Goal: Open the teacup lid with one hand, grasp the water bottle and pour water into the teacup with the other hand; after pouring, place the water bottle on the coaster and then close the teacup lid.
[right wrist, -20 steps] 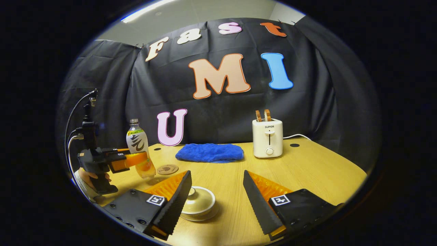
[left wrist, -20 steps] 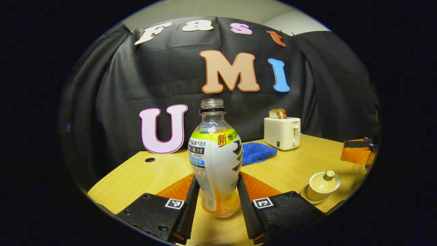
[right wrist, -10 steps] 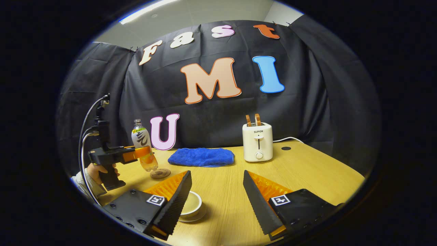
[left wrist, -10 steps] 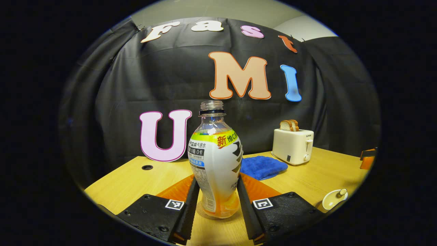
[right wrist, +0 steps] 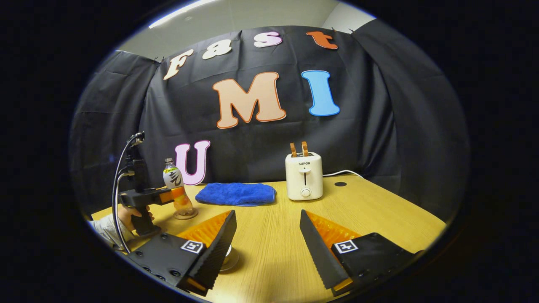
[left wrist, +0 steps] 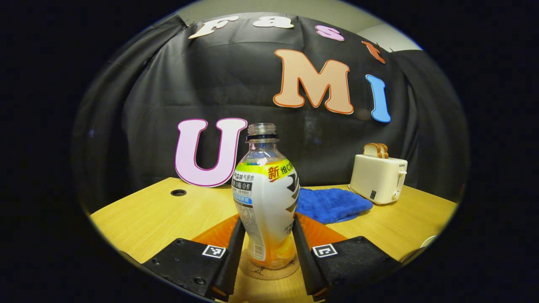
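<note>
An uncapped water bottle (left wrist: 266, 198) with a white and yellow label stands upright between the fingers of my left gripper (left wrist: 268, 219), which is shut on its lower body. Its base is on or just over the round cork coaster (left wrist: 269, 270); I cannot tell if they touch. In the right gripper view the same bottle (right wrist: 173, 181) and coaster (right wrist: 185, 215) lie far left, with the left gripper (right wrist: 170, 196) held by a hand (right wrist: 126, 214). My right gripper (right wrist: 267, 212) is open and holds nothing. The teacup's saucer edge (right wrist: 232, 257) peeks out behind its left finger.
A folded blue towel (right wrist: 236, 194) lies at the back of the wooden table (right wrist: 379, 210). A white toaster (right wrist: 304, 182) with bread slices stands to its right, its cord trailing back. A small sliver of the teacup (left wrist: 429, 240) shows at the right edge of the left gripper view.
The left gripper has carried the bottle away from the teacup and down over the coaster. The right gripper has drawn back, and the teacup has slid behind its left finger.
</note>
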A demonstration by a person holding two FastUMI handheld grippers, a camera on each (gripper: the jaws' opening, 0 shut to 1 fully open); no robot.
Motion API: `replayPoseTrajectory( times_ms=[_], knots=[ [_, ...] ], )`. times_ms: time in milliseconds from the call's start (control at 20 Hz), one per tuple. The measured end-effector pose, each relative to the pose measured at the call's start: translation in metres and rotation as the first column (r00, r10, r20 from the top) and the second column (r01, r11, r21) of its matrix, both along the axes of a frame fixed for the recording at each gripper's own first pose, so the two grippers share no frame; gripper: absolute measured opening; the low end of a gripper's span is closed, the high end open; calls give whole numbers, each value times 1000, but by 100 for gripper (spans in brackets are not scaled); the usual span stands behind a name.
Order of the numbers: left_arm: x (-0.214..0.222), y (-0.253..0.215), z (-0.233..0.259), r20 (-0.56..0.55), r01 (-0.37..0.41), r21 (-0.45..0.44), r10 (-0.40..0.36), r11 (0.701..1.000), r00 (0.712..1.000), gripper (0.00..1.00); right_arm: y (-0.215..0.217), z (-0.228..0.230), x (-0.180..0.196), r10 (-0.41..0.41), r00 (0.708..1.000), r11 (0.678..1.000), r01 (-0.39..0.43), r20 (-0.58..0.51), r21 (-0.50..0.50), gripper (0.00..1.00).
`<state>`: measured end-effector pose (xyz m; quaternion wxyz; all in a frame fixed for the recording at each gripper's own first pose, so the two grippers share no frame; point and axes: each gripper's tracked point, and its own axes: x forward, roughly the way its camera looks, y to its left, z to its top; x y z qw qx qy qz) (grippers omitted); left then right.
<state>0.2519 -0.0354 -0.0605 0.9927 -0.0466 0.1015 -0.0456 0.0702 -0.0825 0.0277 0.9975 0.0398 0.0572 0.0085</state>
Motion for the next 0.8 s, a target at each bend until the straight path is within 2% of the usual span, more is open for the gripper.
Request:
replayPoseTrajectory(
  times_ms=[250, 300, 450, 550, 600, 700, 800],
  knots=[
    [-5, -4, -3, -33, 19, 13, -18, 1000, 999, 60, 7, -7, 4, 17, 1000, 1000, -17, -12, -12, 96],
    [-6, -2, 0, -28, 20, 8, -20, 1000, 999, 64, 10, -7, 4, 22, 1000, 1000, -22, -13, -9, 96],
    [-10, -3, -6, -46, 16, -3, -16, 1000, 999, 68, 11, -7, 4, 21, 1000, 1000, -21, -10, -8, 96],
    [-14, -1, -8, -52, 16, -5, -16, 1000, 999, 77, 10, -7, 3, 20, 1000, 1000, -20, -12, -9, 96],
    [-15, 0, -8, -54, 14, -4, -14, 1000, 998, 86, 10, -7, 1, 18, 1000, 1000, -18, -11, -11, 95],
    [-19, 4, -6, -52, 3, -5, -4, 1000, 999, 93, 8, -5, -2, 15, 1000, 1000, -15, -5, -10, 96],
    [-27, 6, -4, -58, -6, -8, 5, 1000, 998, 93, 7, -1, -5, 12, 1000, 1000, -12, 7, -7, 96]
  ],
)
